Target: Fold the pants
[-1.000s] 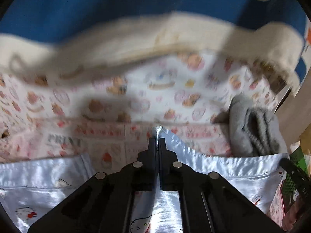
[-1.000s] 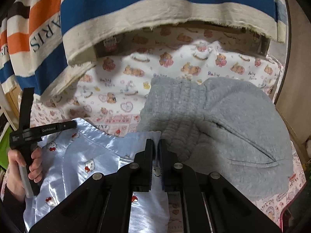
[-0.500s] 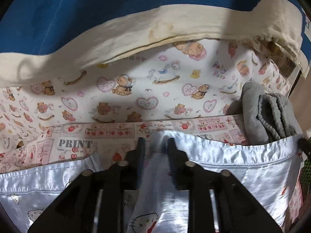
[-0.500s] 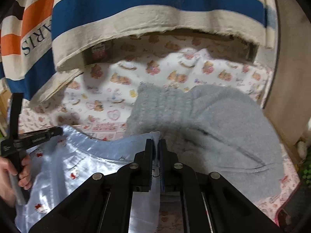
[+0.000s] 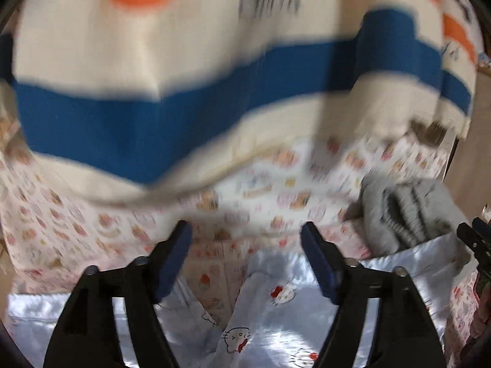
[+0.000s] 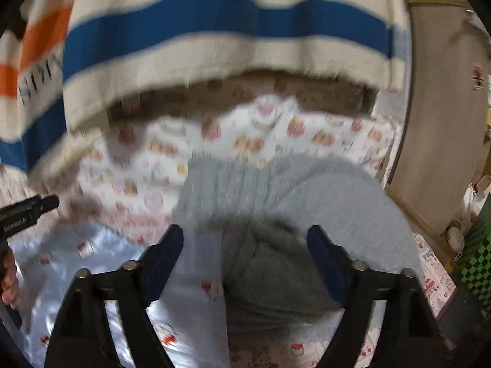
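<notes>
Right now both tools hang over the near edge of the bed, jaws opening, nothing between the pads. Nearest, under the left gripper (image 5: 247, 239), lie the satin pants (image 5: 276, 316), pale blue with a cat print, spread flat on the patterned bed sheet (image 5: 92, 220); a folded edge of them sits just below and ahead of that tool's open fingers, untouched. The cloth runs sideways across the near edge, its long axis left to right as I read it, with its straight hemmed edge facing the far side of the bed. The right gripper (image 6: 245, 239) stands equally wide, over the pants' right end where that end lies just beside a grey sweater (image 6: 291, 202); neither pad presses on cloth. By my judgement the pants are dropped and the left tool is slightly better placed over the middle for the next fold, which would have to go along that sideways axis. Farther off, bare sheet reaches towards the far edge. A striped blanket (image 5: 214, 92) in cream, blue and orange hangs beyond it. Blur hides finer creases.
</notes>
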A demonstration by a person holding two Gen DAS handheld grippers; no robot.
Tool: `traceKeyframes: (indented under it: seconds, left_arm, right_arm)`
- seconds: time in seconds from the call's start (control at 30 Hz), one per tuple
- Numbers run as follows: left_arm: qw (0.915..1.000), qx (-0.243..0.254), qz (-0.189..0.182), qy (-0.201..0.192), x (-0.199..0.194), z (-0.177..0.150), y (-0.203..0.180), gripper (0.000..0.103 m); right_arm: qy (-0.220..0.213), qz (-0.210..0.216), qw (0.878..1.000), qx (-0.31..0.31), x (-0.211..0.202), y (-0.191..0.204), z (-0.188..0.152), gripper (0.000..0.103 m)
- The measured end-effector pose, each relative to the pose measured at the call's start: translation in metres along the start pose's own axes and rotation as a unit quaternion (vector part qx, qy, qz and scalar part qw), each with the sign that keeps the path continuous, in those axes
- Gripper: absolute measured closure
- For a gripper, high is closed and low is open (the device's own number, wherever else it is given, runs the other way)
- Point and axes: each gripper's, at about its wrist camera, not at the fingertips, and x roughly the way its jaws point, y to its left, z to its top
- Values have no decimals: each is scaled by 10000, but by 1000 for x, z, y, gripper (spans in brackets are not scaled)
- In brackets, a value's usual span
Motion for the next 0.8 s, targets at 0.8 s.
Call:
traceKeyframes:
  seconds: [0.8]
  left_arm:
    - [9561, 259, 1596, -2445, -346, -141, 13, 1]
  right_arm:
    - [-1250, 1888, 9733, 378, -239, 25, -62, 11]
